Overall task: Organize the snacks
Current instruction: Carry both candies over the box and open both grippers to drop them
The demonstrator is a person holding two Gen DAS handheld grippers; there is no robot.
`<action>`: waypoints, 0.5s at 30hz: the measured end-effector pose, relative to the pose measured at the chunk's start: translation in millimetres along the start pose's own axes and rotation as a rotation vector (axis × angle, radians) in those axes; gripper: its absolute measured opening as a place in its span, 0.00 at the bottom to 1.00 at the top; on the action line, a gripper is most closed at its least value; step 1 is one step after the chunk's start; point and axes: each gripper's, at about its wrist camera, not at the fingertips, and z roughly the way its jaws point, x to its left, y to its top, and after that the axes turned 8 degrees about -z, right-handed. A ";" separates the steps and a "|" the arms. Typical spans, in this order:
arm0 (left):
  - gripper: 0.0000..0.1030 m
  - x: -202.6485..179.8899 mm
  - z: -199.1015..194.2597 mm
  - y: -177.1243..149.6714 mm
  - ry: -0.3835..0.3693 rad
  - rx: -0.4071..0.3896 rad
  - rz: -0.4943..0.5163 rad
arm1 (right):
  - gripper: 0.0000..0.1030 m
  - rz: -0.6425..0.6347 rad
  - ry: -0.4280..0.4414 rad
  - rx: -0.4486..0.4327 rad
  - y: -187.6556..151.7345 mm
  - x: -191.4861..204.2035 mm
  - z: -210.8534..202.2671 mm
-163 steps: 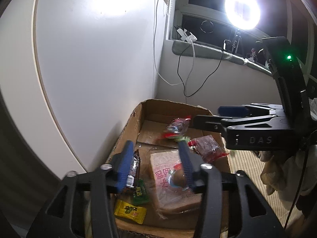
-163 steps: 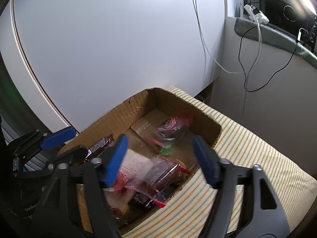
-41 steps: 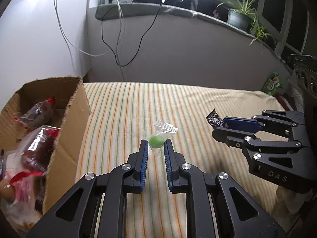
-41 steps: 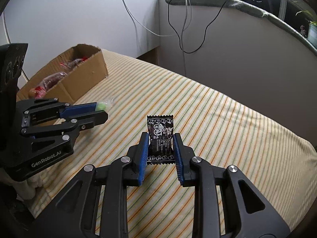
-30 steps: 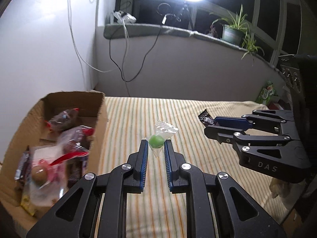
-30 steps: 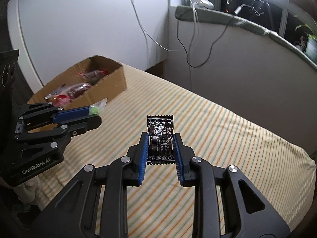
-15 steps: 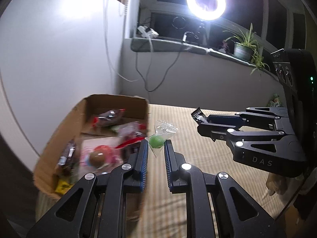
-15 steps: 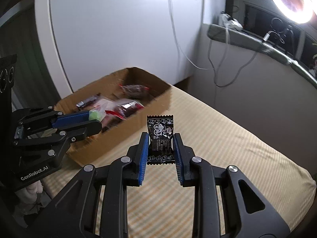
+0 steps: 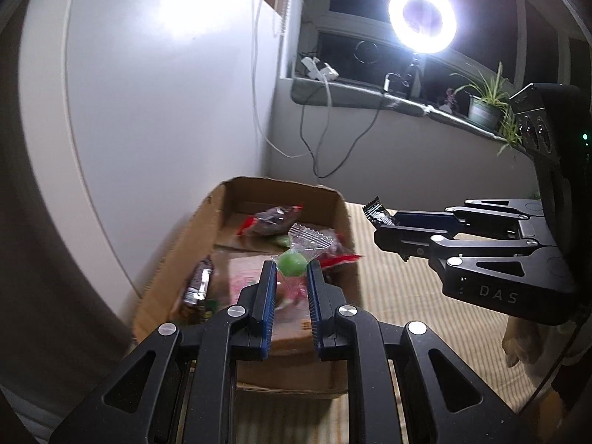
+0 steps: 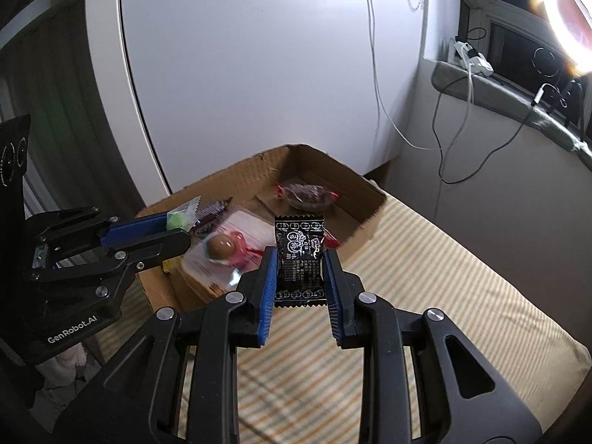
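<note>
My left gripper (image 9: pixel 291 270) is shut on a green candy in a clear wrapper (image 9: pixel 293 262) and holds it above the open cardboard box (image 9: pixel 344 218). It also shows in the right wrist view (image 10: pixel 177 222), over the box's left side. My right gripper (image 10: pixel 299 255) is shut on a black snack packet (image 10: pixel 299 259) and holds it upright above the box's near wall (image 10: pixel 366 222). It shows in the left wrist view (image 9: pixel 384 218) to the right of the box. The box holds several wrapped snacks, among them a red-ended dark packet (image 10: pixel 307 192).
The box sits at the left end of a striped mat (image 10: pixel 462 296), against a white panel (image 10: pixel 259 74). A window ledge with cables (image 9: pixel 370 92), a ring light (image 9: pixel 421 18) and a potted plant (image 9: pixel 484 107) lie behind.
Both grippers have swung left from the open mat toward the box, each still holding its snack. The box has grown closer and now lies under the left gripper.
</note>
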 end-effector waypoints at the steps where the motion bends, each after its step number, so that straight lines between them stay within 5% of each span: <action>1: 0.15 2.1 -0.6 0.6 0.004 -0.002 -0.002 | 0.25 0.002 0.003 -0.002 1.9 0.9 1.3; 15: 0.14 21.6 2.2 -0.3 0.037 -0.004 -0.019 | 0.25 -0.006 0.042 0.027 12.7 15.3 29.7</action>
